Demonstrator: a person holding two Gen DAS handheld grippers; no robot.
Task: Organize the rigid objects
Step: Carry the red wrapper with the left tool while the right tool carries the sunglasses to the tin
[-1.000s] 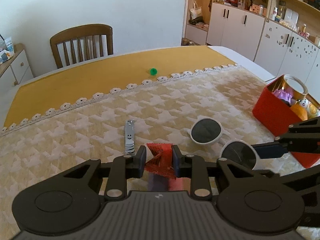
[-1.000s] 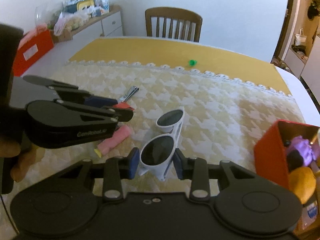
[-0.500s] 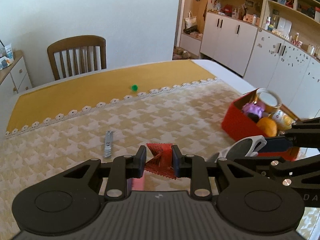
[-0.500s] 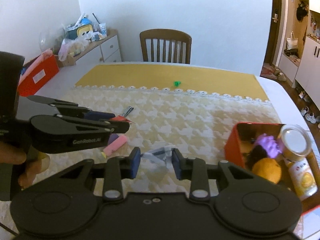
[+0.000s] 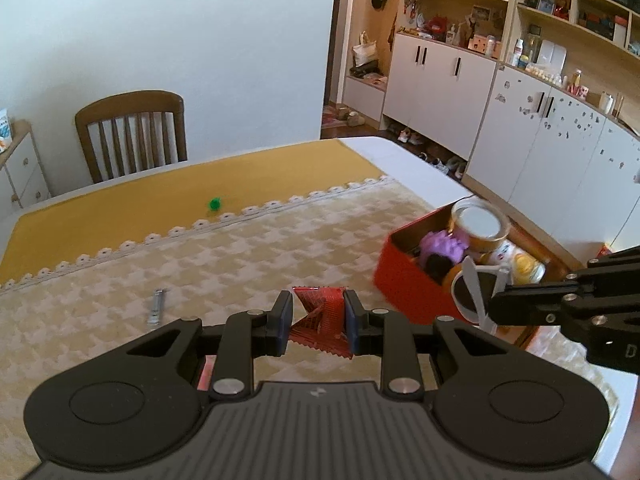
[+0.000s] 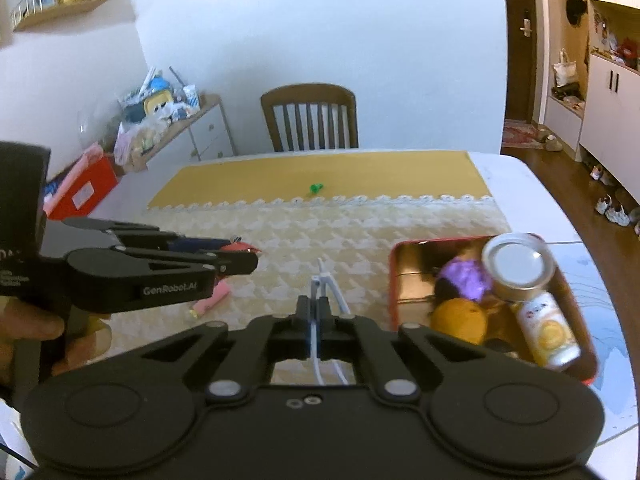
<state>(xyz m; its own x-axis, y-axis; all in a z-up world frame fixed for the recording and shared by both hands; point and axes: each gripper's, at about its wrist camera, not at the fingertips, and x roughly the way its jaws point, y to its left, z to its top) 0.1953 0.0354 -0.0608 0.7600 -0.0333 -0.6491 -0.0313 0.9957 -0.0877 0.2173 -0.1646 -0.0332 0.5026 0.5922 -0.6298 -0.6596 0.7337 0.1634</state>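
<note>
Left hand-held gripper (image 5: 317,322) pinching red packet (image 5: 320,320) above worktop (image 5: 248,256), right hand-held gripper (image 6: 318,316) clamped on white sunglasses (image 5: 478,290) beside crowded red box (image 6: 404,276), nail clipper (image 5: 157,306) and pink bar (image 6: 212,298) lying apart.

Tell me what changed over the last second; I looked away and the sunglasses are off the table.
The right gripper closed on the white sunglasses, lifted them off the cloth and carried them toward the red box. The left gripper rose too, keeping its grip on the red wrapper. The nail clipper, green ball and pink item stayed put.
</note>
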